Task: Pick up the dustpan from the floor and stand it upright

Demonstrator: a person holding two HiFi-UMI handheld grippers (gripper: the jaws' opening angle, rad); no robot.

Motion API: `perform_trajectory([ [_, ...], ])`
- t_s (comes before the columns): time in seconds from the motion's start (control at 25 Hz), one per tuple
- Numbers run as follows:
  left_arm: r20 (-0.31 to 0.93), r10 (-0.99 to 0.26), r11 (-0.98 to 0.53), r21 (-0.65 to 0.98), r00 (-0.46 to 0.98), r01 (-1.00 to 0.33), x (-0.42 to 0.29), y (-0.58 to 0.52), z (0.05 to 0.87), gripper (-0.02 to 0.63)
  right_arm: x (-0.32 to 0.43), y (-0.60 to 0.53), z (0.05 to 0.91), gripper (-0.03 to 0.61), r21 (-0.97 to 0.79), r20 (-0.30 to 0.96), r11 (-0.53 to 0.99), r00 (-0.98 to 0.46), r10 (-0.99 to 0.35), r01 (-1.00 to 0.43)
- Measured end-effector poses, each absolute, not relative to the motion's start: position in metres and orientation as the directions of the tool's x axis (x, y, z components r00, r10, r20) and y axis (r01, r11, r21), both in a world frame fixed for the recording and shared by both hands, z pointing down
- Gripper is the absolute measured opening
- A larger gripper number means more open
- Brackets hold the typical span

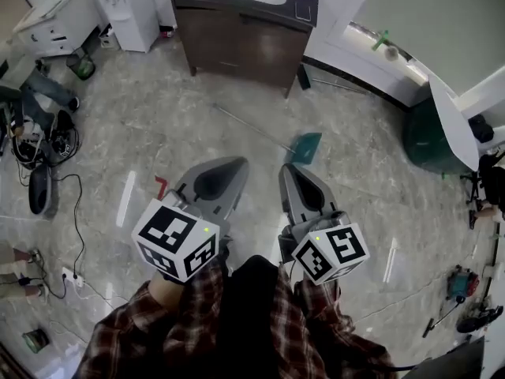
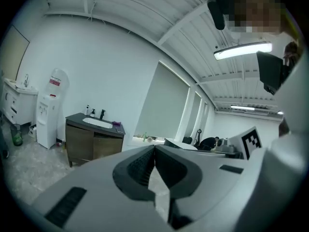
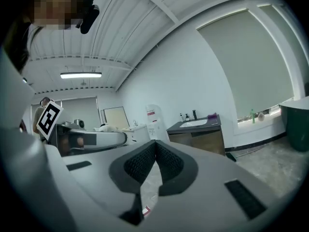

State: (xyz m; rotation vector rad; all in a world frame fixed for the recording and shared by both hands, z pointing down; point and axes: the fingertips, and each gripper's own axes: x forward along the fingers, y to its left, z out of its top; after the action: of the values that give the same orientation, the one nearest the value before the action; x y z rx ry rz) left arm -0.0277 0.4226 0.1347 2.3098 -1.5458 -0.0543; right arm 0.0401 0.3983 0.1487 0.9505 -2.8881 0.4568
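Observation:
A teal dustpan (image 1: 306, 147) lies flat on the marble floor, its thin long handle (image 1: 245, 125) running up and left toward the vanity. It shows only in the head view. Both grippers hover close to my body, well short of the pan, pointing roughly level into the room. My left gripper (image 1: 234, 166) is shut with nothing in it, its pads meeting tip to tip (image 2: 154, 149). My right gripper (image 1: 289, 170) is the nearer one to the pan. Its pads (image 3: 155, 143) also touch, with nothing held.
A dark wooden vanity with a sink (image 1: 245, 22) stands at the far wall, a water dispenser (image 1: 126, 10) and white cabinet (image 1: 55, 18) to its left. Cables and gear (image 1: 55, 180) litter the left floor. A dark green bin (image 1: 430, 136) and tools (image 1: 461, 283) sit right.

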Motion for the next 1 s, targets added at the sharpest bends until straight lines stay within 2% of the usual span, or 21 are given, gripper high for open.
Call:
perform_trajectory([
  [0.2,0.177,-0.890,-0.349,0.329,0.420,-0.878,-0.078,0.383,0.141,0.012,0.001,0.359,0.151,0.011,-0.262,0.173,0.737,-0.782,-0.599,-0.623],
  [0.6,0.228,-0.876,-0.328,0.363,0.425,-0.872,-0.125,0.263,0.175,0.011,-0.018,0.224,0.183,0.011,-0.300,0.216,0.666,-0.728,-0.650,-0.683],
  [1.0,0.255,-0.904,-0.237,0.370,0.344,-0.898,-0.164,0.063,0.178,0.012,-0.063,0.015,0.184,0.011,-0.316,0.237,0.723,-0.789,-0.567,-0.614],
])
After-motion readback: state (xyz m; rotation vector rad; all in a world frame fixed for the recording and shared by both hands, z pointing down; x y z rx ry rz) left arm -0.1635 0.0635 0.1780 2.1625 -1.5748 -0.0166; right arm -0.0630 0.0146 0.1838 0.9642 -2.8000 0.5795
